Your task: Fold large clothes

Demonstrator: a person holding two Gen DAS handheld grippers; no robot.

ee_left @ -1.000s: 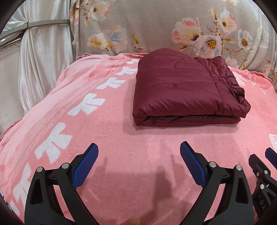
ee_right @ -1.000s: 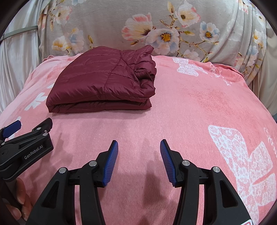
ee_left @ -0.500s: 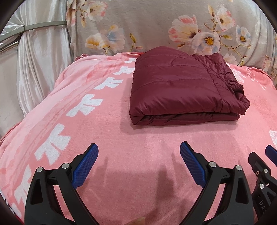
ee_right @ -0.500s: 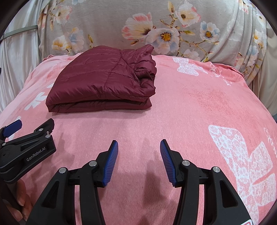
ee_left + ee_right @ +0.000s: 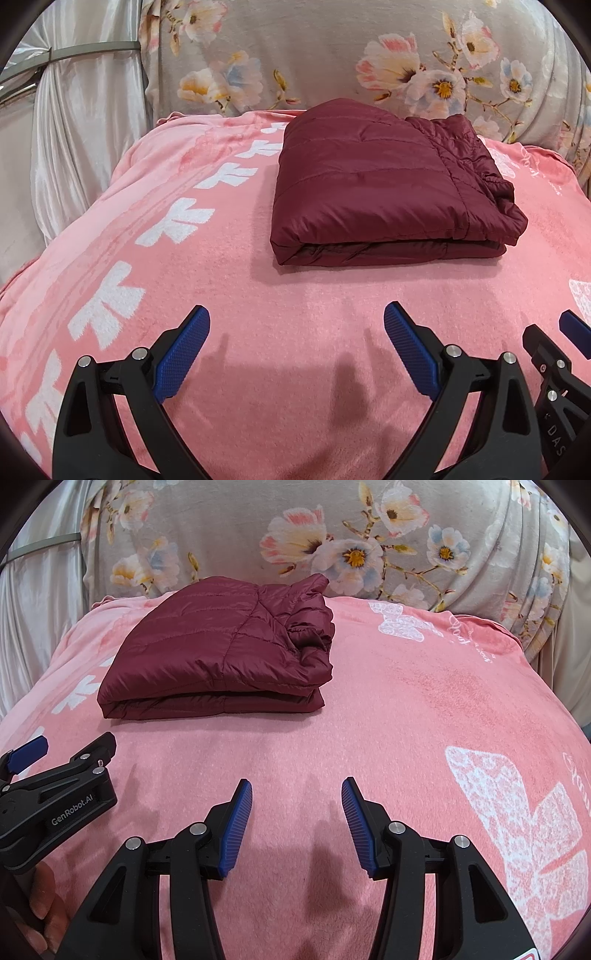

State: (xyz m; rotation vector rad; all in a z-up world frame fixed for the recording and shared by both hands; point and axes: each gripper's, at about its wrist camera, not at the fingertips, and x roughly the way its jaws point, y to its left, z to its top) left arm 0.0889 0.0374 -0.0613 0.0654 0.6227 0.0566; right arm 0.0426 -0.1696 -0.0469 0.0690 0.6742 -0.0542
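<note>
- maroon puffer jacket (image 5: 373,184) lies folded into a thick, roughly square bundle on the pink blanket (image 5: 295,295), towards the far side of it, just in front of the floral cover (image 5: 332,55) that rises behind.
- the jacket's near edge shows stacked layers, one fold lying on another; its quilted top is smooth on the left, while the right side is bunched and wrinkled where a gathered edge is tucked in.
- in the right wrist view the same jacket (image 5: 221,657) sits far and to the left, with its crumpled part at its right end.
- left gripper (image 5: 297,332) hovers over bare blanket on the near side, well apart from the jacket; its blue pads are spread wide with nothing between them.
- right gripper (image 5: 297,812) is beside it, also over bare blanket and well short of the jacket; its pads stand at a middling gap, narrower than the left one's, and nothing is held.
- each tool shows at the edge of the other's view: the left one at the near left in the right wrist view, and the right one at the near right in the left wrist view.
- fingers (image 5: 40,904) of the person's hand show at the near left under the left tool.
- the blanket carries white bow shapes along its left side and a white butterfly print (image 5: 517,830) at the near right.
- pale satin curtain (image 5: 74,129) hangs at the far left, tied with a band.
</note>
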